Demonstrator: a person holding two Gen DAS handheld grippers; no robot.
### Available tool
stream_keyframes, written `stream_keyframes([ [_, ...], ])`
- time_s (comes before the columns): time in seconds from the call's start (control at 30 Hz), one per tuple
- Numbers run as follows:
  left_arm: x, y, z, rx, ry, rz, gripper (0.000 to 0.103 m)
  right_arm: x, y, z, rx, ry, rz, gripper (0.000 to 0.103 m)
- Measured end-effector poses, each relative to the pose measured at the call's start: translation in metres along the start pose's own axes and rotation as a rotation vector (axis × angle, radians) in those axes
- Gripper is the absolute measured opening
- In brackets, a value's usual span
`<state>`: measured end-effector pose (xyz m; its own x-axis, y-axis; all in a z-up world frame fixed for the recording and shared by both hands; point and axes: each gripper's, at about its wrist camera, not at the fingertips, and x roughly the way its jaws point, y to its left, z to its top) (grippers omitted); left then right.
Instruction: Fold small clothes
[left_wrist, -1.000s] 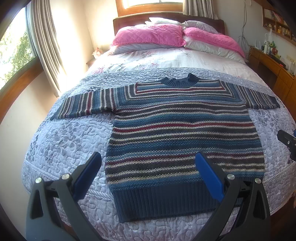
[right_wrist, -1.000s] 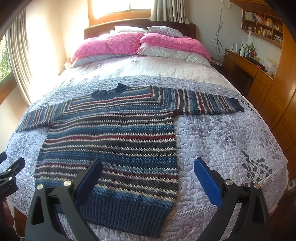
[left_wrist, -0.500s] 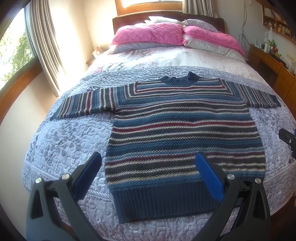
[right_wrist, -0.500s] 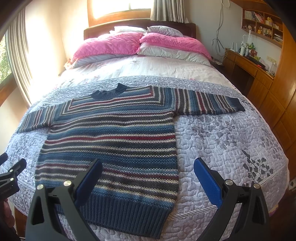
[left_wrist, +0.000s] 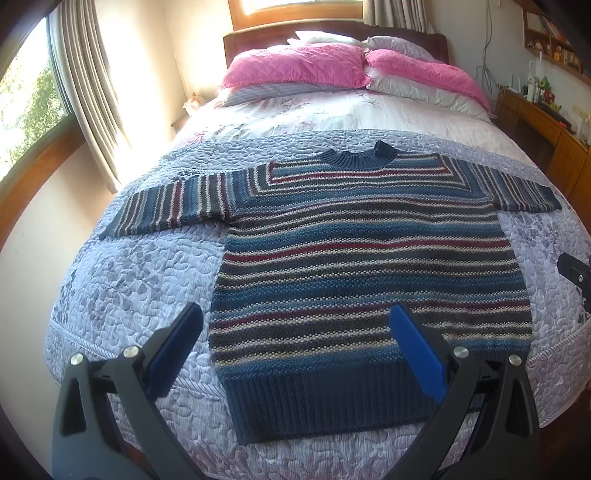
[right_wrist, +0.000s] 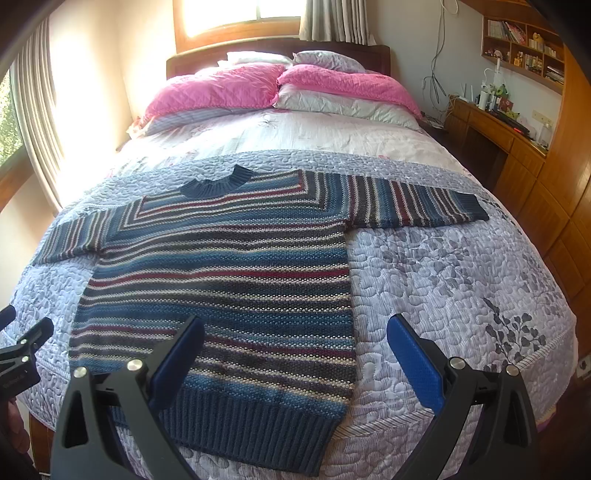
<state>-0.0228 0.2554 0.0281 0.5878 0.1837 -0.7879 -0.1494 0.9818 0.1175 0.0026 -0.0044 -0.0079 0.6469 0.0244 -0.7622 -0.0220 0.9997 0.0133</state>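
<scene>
Sweater (left_wrist: 369, 266) first: it lies flat and face up on the lilac quilt (left_wrist: 140, 273) at the foot of the bed, collar (left_wrist: 356, 159) at 12 o'clock, ribbed hem (left_wrist: 332, 398) at 6 o'clock near the bed's edge, and both sleeves stretched straight out to 9 and 3 o'clock. Nothing is folded yet, by my reading.

I hold the left gripper (left_wrist: 295, 354) above the hem with its blue fingers (left_wrist: 177, 347) spread wide and nothing between them. From its camera the hem's left corner sits just inside the left finger. The right gripper (right_wrist: 295, 362) hovers likewise, fingers (right_wrist: 415, 363) wide apart and empty, over the hem's right corner, which shows at about 6 o'clock in its view. Neither touches the knit.

I judge this a thick, chunky knit: soft, floppy, heavier than a shirt, and stretchy. It should drape and sag from any single pinch point, so one corner lifted alone would likely pull the body askew. The coarse stitches ought to grip the pads well; slipping worries me less than snagging or dragging the quilt along underneath.

I would take hold at the dense parts: the left cuff (left_wrist: 114, 229) and right cuff (right_wrist: 472, 208) to bring each sleeve across the chest, then the ribbed hem corners, pinching both layers together, to carry the bottom up toward the collar.
</scene>
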Motion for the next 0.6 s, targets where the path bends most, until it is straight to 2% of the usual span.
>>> stream_keyframes([
  [0.6, 0.01, -0.005, 0.001, 0.011, 0.018, 0.007, 0.1, 0.012, -0.009, 0.002, 0.02, 0.017, 0.014, 0.099],
])
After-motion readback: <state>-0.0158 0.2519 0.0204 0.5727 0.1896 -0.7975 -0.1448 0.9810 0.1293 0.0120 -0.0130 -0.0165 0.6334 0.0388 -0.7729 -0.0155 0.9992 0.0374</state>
